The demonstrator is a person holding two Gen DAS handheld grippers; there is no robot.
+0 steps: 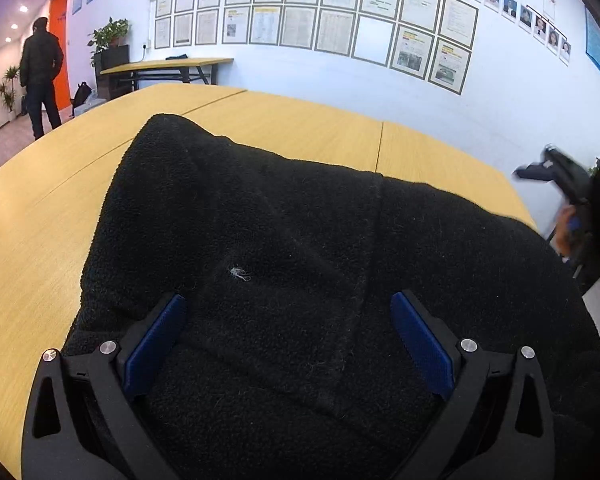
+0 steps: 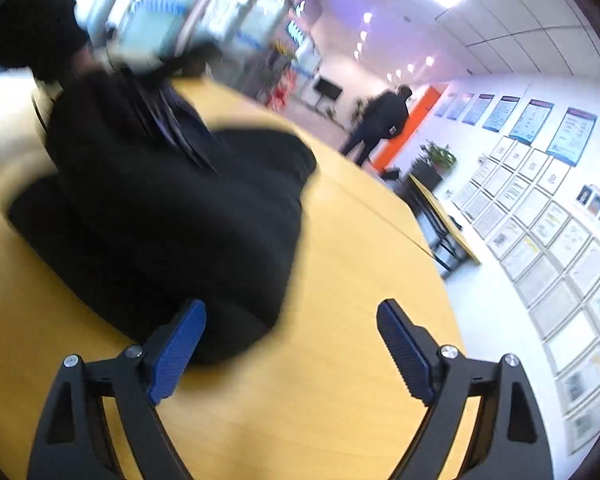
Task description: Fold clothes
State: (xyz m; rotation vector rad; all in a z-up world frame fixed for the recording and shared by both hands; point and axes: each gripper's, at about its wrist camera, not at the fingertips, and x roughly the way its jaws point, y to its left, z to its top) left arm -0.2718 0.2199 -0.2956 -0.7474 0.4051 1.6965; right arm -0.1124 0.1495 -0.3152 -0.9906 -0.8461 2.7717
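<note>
A black fleece garment (image 1: 284,248) lies bunched on the wooden table (image 1: 40,208). My left gripper (image 1: 288,304) is open just above the garment, its blue pads (image 1: 156,344) spread wide with fleece between and under them. In the right wrist view, blurred by motion, the same garment (image 2: 172,216) lies on the table (image 2: 340,280). My right gripper (image 2: 292,312) is open and empty at the garment's near edge, its left pad (image 2: 180,344) over the fleece. The right gripper also shows blurred at the far right of the left wrist view (image 1: 556,176).
A person in dark clothes (image 1: 40,68) stands by an orange door at the back left. A second table (image 1: 168,66) and potted plants (image 1: 110,34) stand by the wall of framed papers (image 1: 320,20). The table's far edge runs close to the wall.
</note>
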